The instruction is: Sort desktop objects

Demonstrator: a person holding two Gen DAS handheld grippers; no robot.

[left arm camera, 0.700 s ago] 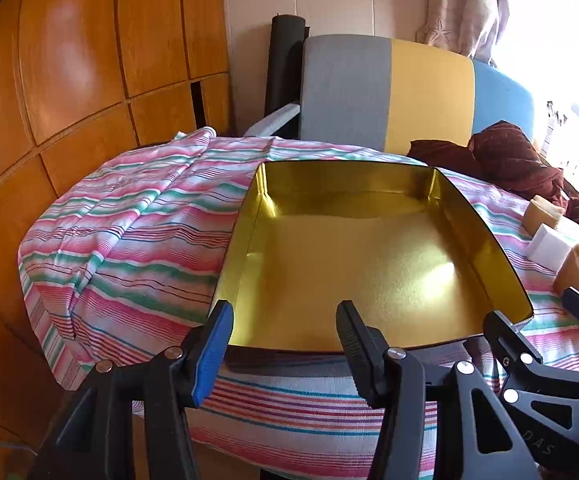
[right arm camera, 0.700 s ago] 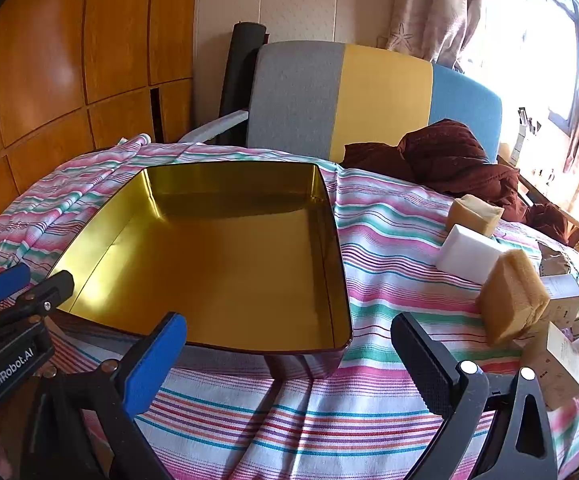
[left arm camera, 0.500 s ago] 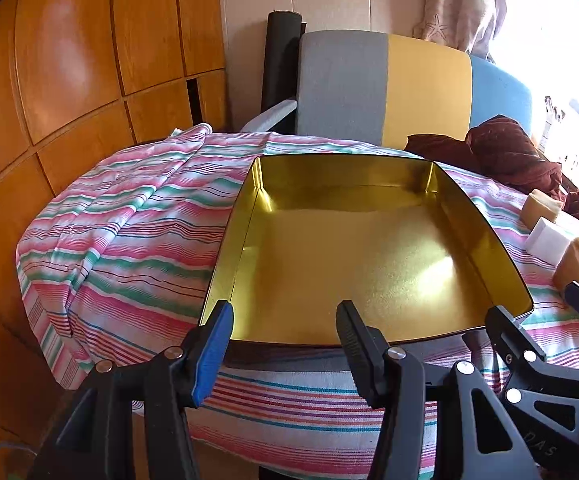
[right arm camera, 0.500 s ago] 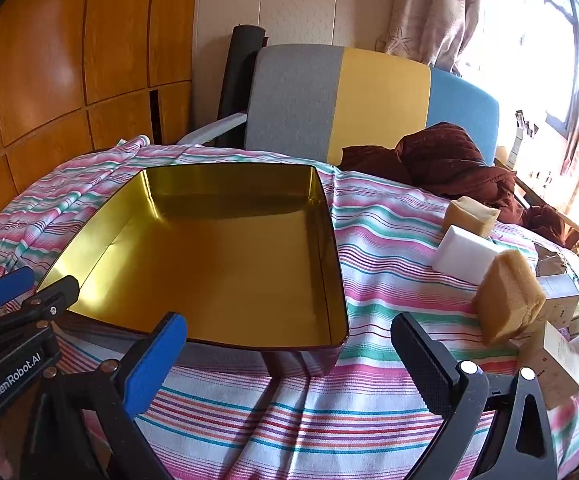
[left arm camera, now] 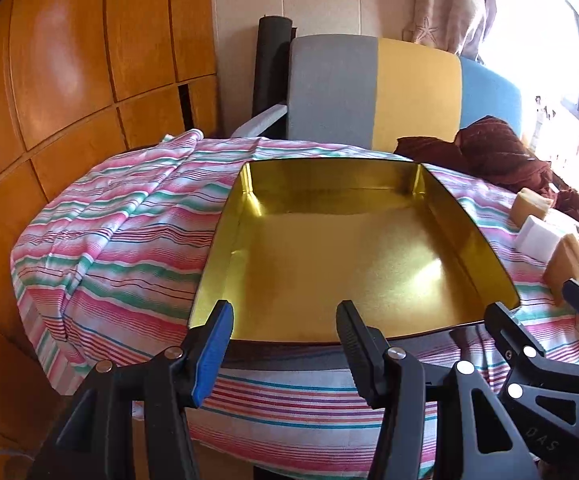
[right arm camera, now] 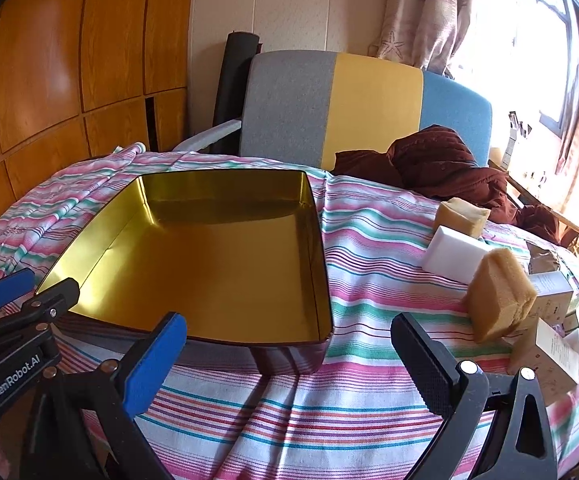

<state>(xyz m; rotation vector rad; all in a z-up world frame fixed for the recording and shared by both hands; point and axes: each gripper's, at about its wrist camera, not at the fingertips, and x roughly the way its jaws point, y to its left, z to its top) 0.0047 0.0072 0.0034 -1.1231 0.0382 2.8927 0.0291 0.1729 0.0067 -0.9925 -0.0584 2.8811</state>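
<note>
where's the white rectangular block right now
In the right wrist view the white rectangular block lies on the striped tablecloth, right of the gold metal tray, between two tan sponges.

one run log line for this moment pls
stage: pre-grasp | left gripper: open, empty | right gripper: open, empty | gold tin: empty | sponges and boxes: on striped cloth, right of tin
</note>
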